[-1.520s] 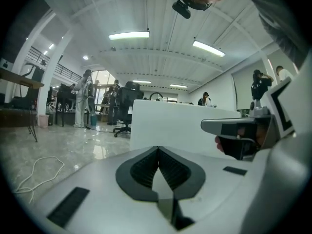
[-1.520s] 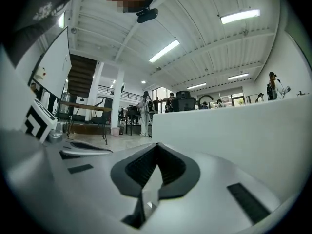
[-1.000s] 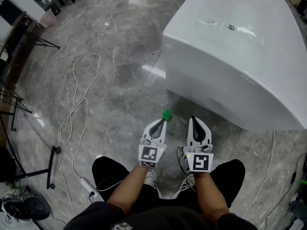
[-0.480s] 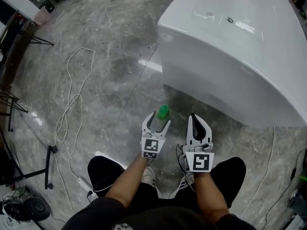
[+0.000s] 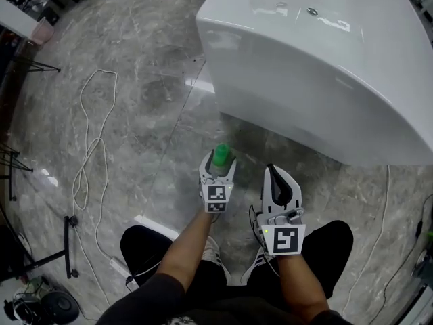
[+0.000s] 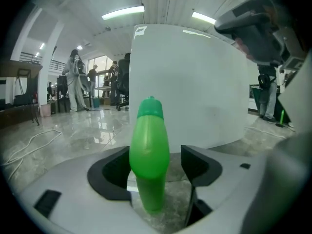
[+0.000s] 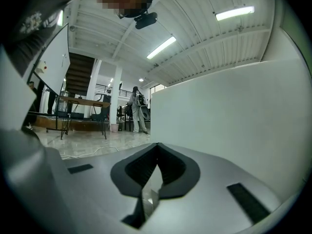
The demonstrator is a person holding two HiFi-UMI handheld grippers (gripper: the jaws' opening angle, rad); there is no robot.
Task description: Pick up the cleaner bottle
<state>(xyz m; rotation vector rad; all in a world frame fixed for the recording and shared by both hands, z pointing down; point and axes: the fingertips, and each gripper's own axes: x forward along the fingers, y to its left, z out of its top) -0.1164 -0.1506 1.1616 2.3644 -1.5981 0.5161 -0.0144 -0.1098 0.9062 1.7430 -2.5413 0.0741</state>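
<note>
Head view: left gripper [image 5: 218, 165] hides all but the green cap of the cleaner bottle [image 5: 220, 155] standing on the floor [image 5: 149, 114]; left gripper view: jaws opening, bottle upright between them; right gripper view: right gripper [image 7: 156, 150] clenched, empty.

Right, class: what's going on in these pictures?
A person holds a gripper in each hand. The left gripper has the green cleaner bottle standing on the floor between its jaws, which are opening and not pressing it. The right gripper hangs beside it, shut and empty. The bottle is not yet lifted.
</note>
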